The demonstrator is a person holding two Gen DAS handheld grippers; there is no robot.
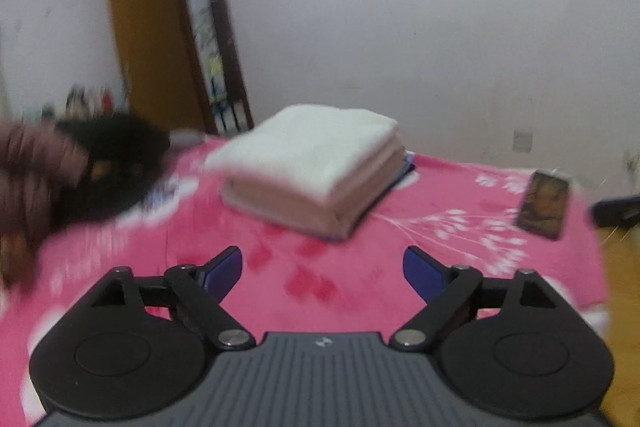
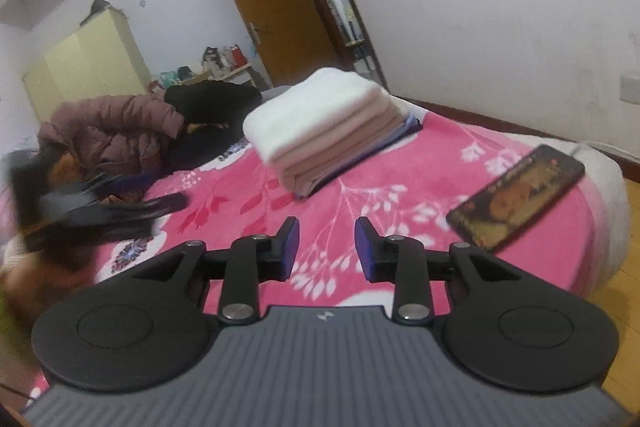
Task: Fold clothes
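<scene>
My left gripper (image 1: 322,269) stands wide apart with nothing between its blue pads; my right gripper (image 2: 327,247) is narrower, also holding nothing. Both hang above the pink floral blanket (image 2: 360,203). Beyond them, mid-frame, sits the folded stack of clothes (image 2: 324,123). A phone (image 2: 516,197) lies at right, a puffer jacket (image 2: 116,131) at left.

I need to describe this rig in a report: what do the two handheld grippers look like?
Both look alike. The left gripper and right gripper each have a grey ribbed body with a small pale logo, two round black discs, black link arms with silver pivot pins, and blue-padded jaws. No cables, hands or sleeves show.
</scene>
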